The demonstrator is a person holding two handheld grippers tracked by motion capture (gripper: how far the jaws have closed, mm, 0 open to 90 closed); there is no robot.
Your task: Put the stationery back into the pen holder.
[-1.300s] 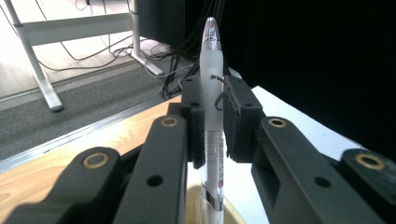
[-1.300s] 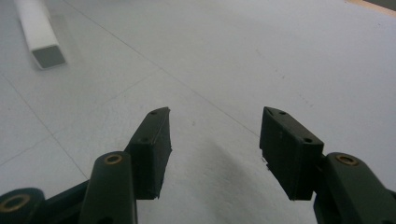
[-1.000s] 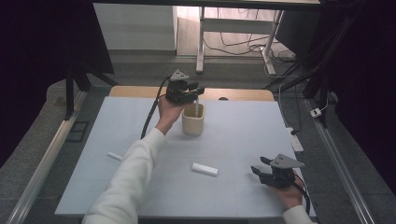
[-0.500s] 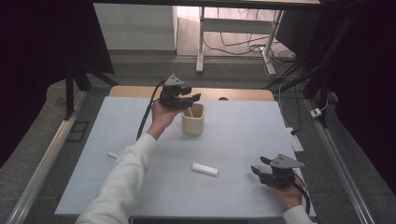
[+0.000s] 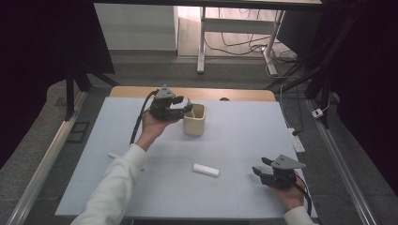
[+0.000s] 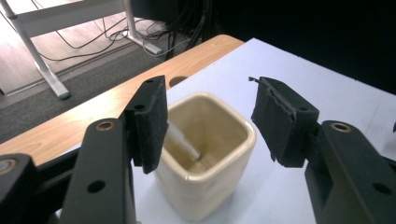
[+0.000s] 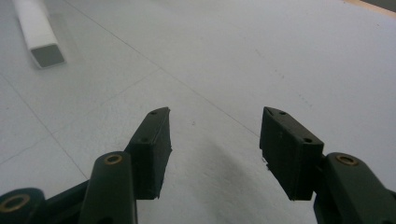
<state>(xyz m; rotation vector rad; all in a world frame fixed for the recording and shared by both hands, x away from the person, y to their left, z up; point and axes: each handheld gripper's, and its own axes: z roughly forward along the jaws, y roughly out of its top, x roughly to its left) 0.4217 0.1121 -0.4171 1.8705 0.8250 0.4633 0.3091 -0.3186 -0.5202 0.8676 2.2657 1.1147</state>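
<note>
A thin white stick [image 5: 114, 155] lies on the surface, left of the cream cup [image 5: 194, 119]. The left gripper [image 5: 187, 107], spread and just opening, hovers at the cup's rim. A white block [image 5: 206, 169] lies below-right of the cup; farther right rests the right gripper [image 5: 259, 168], spread, empty.

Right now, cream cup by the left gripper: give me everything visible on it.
The cream cup is a squarish, round-cornered container, glossy like glazed ceramic, with thick walls and an open top. It stands upright on the pale blue mat, near the far wooden edge. A thin whitish stick leans inside, its lower end on the cup's floor. The left gripper is beside and above its rim; its jaws have just been opening, nothing sits between them, and the pads don't touch the cup.
</note>
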